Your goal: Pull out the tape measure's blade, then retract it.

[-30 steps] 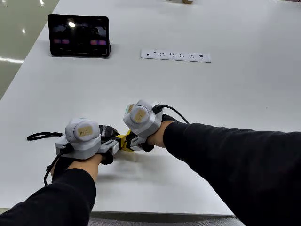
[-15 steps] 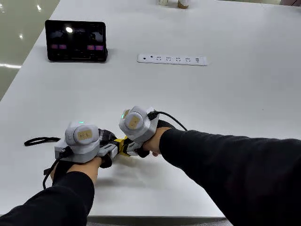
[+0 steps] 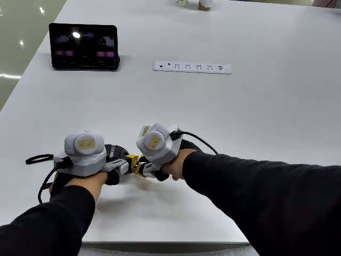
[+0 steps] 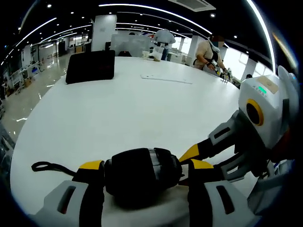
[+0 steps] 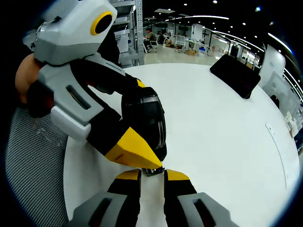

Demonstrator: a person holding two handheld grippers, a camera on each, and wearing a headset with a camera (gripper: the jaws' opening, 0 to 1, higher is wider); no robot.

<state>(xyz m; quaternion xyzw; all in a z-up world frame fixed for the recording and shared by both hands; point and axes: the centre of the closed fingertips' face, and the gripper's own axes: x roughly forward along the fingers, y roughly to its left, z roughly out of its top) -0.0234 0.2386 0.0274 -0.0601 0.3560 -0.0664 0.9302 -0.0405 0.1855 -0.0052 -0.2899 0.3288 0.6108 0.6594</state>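
Evidently the pull-out step is only just being set up: the tape measure (image 4: 142, 178) is sitting near the front edge of the table (image 3: 256, 106), toward its left corner, and the two grippers are meeting over it. The left gripper (image 4: 146, 166) is clamping the black case from both sides, its yellow-tipped jaws pressing against the housing, which I judge is meant to anchor the case so it is not dragged along when the blade is drawn. The right gripper (image 5: 152, 177) is coming in from the other side, its jaws standing almost together; they seem to be pinching the small metal end hook (image 5: 152, 170) at the case's mouth, though that part is tiny and partly shadowed, so the grip is not certain. No length of blade is showing between case and hook, so the extension is not yet under way. The wrist strap (image 3: 38, 158) is trailing off the case toward the left edge, out of the pulling line. A tablet (image 3: 84, 46) and a power strip (image 3: 192, 67) are lying well apart, toward the far edge.
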